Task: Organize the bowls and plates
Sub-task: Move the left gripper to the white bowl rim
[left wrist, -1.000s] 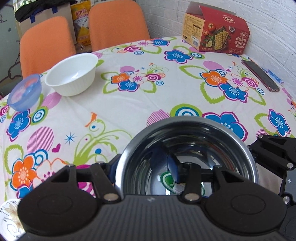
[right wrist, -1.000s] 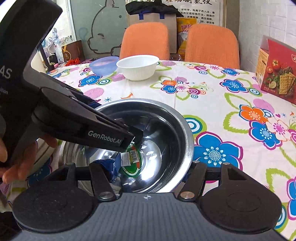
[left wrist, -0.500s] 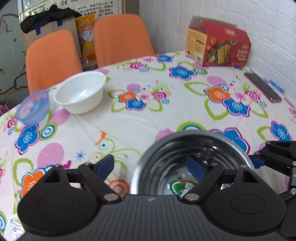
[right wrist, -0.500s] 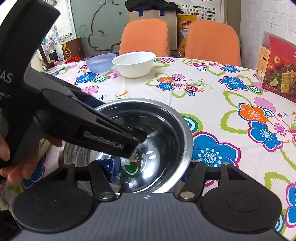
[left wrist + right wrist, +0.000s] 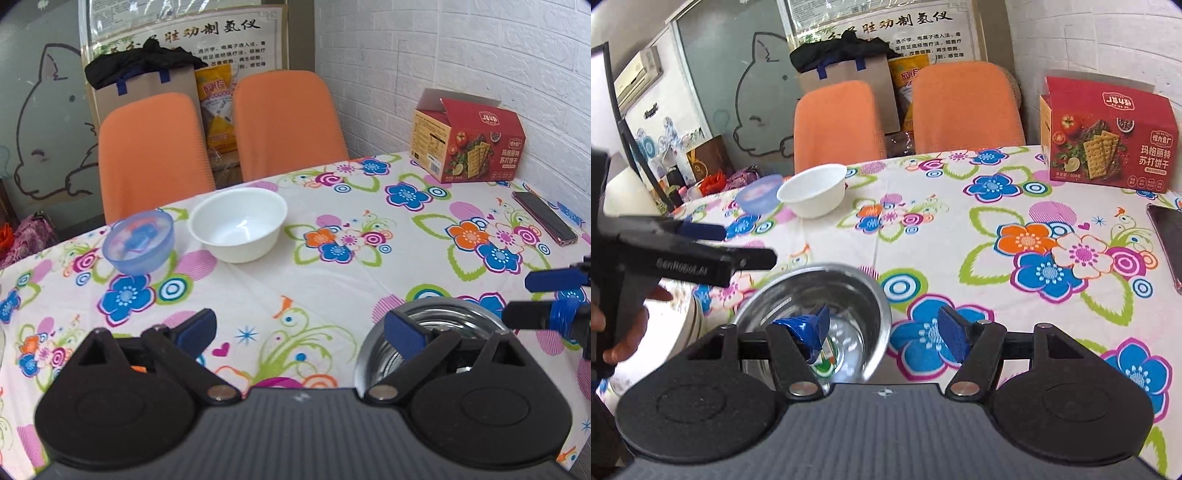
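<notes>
Round shiny steel bowl (image 5: 816,314) resting near on floral-clothed bench (image 5: 332,266). Left tongs (image 5: 299,328) spread wide, holding nothing. Right tongs (image 5: 882,328) wide, straddling bowl's right rim.

left gripper (image 5: 301,332) fingers apart | steel bowl (image 5: 436,321) below | white bowl (image 5: 239,221) far

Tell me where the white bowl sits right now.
The white bowl stands on the far side of the floral tablecloth, just right of the translucent blue bowl and in front of the two orange chairs.
</notes>
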Demonstrator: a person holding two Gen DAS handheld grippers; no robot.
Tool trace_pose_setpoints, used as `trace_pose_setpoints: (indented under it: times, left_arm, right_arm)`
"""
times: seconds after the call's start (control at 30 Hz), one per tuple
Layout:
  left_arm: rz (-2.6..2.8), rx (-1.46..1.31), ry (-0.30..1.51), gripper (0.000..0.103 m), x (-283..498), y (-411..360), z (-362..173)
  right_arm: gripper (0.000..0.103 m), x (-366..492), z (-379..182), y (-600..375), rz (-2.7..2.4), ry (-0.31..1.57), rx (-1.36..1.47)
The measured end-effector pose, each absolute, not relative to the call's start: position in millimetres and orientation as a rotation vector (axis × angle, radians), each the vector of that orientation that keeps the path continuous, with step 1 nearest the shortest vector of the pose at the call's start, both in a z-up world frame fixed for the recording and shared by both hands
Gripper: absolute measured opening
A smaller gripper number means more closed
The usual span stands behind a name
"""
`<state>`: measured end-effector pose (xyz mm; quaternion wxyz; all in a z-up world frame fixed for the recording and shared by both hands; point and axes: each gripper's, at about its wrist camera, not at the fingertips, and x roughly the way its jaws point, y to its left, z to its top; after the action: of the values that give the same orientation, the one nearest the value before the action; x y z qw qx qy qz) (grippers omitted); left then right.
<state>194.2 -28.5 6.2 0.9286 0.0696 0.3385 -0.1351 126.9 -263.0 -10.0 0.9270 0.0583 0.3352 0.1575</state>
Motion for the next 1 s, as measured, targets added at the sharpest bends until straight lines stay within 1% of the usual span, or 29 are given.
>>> trace_pose_setpoints:
  times: [0.23, 0.37, 0.53, 0.67, 0.77, 0.87, 1.0]
  left_arm:
    - [-0.244, 0.119, 0.685, 0.097, 195.8, 3.2, 7.0]
    - [-0.218, 0.111, 0.698, 0.097, 204.6, 19.8, 1.7]
    - [-0.186, 0.063, 0.738, 0.097, 213.7, 43.4, -4.5]
    - [-0.133, 0.028, 0.766, 0.097, 206.9, 64.0, -1.7]
    - [-0.093, 0.015, 0.745, 0.097, 192.3, 82.4, 6.9]
    - [-0.059, -0.006, 0.718, 0.098, 179.1, 97.5, 13.0]
    - [-0.045, -0.06, 0.733, 0.098, 166.0, 111.2, 13.1]
  right_arm:
    - [0.052, 152.0, 13.9, -230.9, 0.338, 0.705, 0.084]
    - [0.052, 168.8, 22.2, -200.9, 0.386, 0.728, 0.008]
    - [0.052, 189.5, 37.7, -167.3, 0.44, 0.703, -0.085]
    - [0.052, 198.1, 48.3, -148.2, 0.485, 0.656, -0.094]
    - [0.052, 199.2, 45.8, -138.0, 0.553, 0.635, -0.053]
    - [0.052, 199.2, 37.3, -126.2, 0.619, 0.665, -0.019]
    - [0.052, 187.6, 29.2, -110.9, 0.646, 0.692, -0.034]
